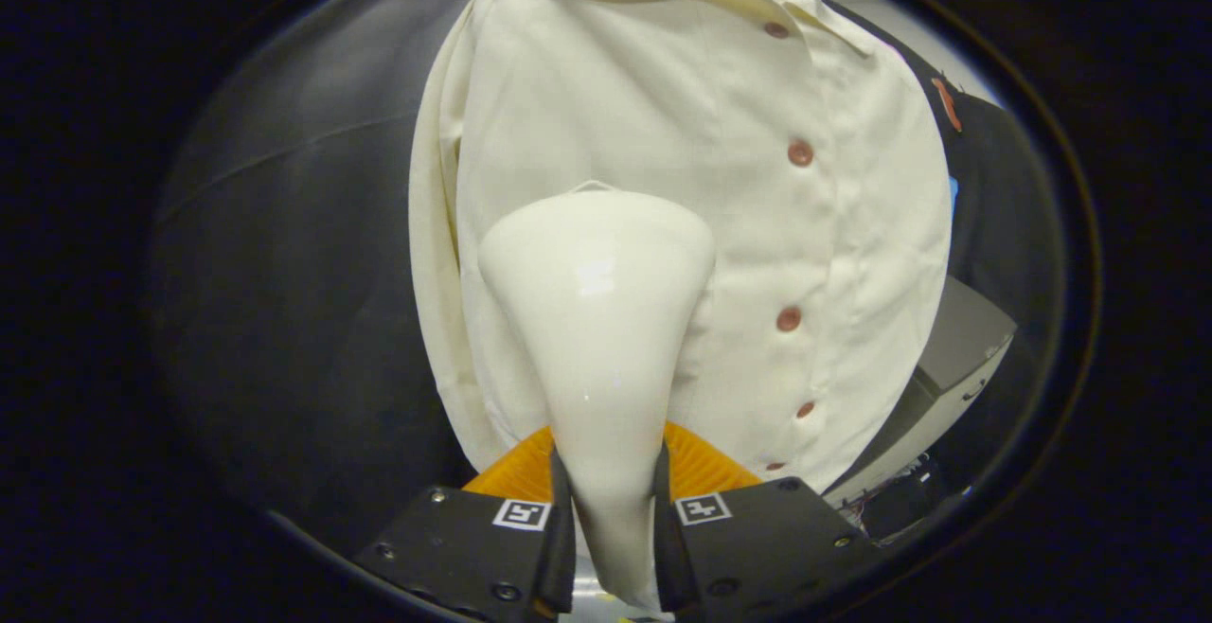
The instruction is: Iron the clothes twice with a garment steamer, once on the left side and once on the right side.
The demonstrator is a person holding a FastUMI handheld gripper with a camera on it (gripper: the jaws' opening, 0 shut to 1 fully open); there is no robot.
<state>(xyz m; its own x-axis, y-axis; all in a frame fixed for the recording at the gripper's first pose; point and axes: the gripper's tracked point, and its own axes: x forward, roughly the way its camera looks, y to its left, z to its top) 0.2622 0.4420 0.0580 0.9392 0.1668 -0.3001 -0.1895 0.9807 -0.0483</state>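
Here, gripper (612,500) tight around steamer (598,320), against shirt (663,112).

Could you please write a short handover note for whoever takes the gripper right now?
Gripper: shut on the garment steamer, both fingers pressing its narrow neck.
Steamer: its wide head points forward at the shirt, over the panel on the left of the button row, about mid-height. Whether the head touches the cloth cannot be told.
Shirt: hangs buttoned against the dark booth wall; a grey box sits beyond its lower right hem.
Done: steamer picked up and brought to the shirt. How many passes are finished cannot be told.
Left: at least the pass on the right of the buttons, it seems.
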